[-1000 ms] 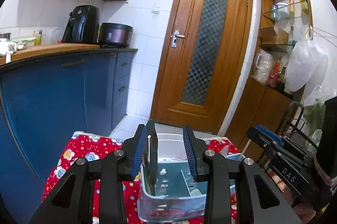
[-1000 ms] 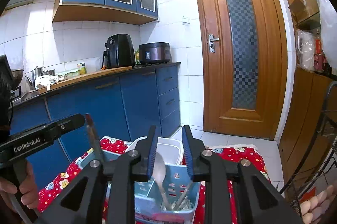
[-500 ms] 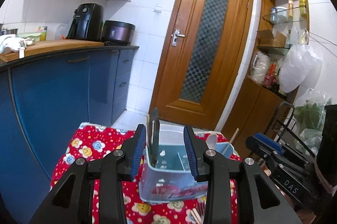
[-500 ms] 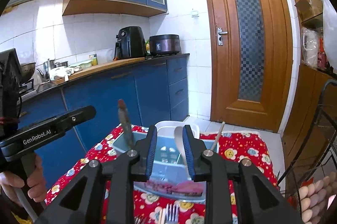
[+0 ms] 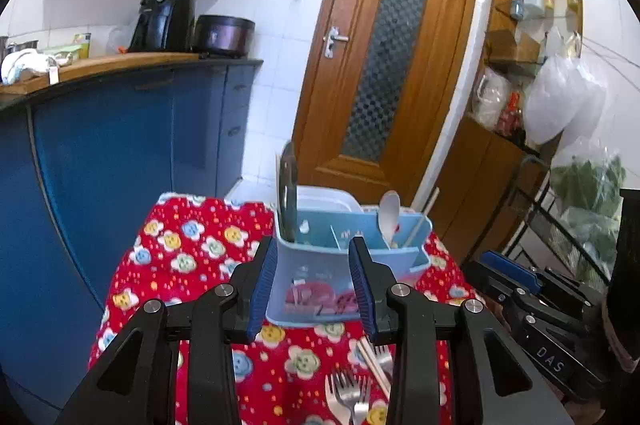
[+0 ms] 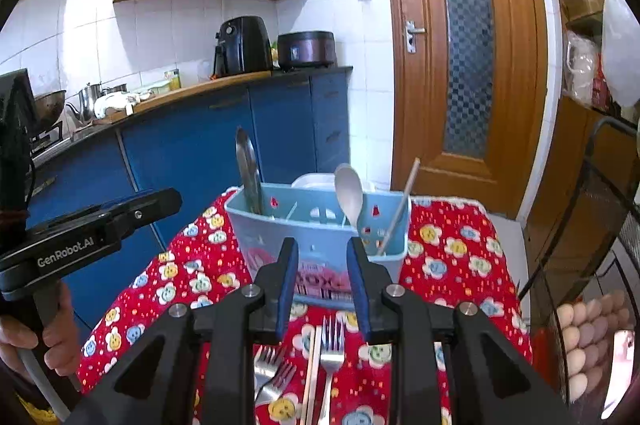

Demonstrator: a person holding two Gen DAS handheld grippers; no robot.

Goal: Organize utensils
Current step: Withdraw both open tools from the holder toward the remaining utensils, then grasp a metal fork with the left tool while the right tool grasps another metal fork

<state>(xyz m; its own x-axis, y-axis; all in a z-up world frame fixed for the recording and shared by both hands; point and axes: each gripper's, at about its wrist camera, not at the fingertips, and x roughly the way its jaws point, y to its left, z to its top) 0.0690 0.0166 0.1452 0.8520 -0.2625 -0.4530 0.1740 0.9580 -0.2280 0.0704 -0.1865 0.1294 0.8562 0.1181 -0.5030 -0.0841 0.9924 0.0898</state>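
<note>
Both the left gripper and right gripper hang with jaws apart, nothing between them. Forks and chopsticks on the cloth are partly hidden behind their fingers. Beyond, the caddy holds a knife, spoon and chopstick.

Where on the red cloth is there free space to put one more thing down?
The cloth is bare left of the blue caddy, up to the edge near the blue cabinets, and also right of the caddy, toward the wire rack. It is crowded in front of the caddy: forks and chopsticks lie there.
</note>
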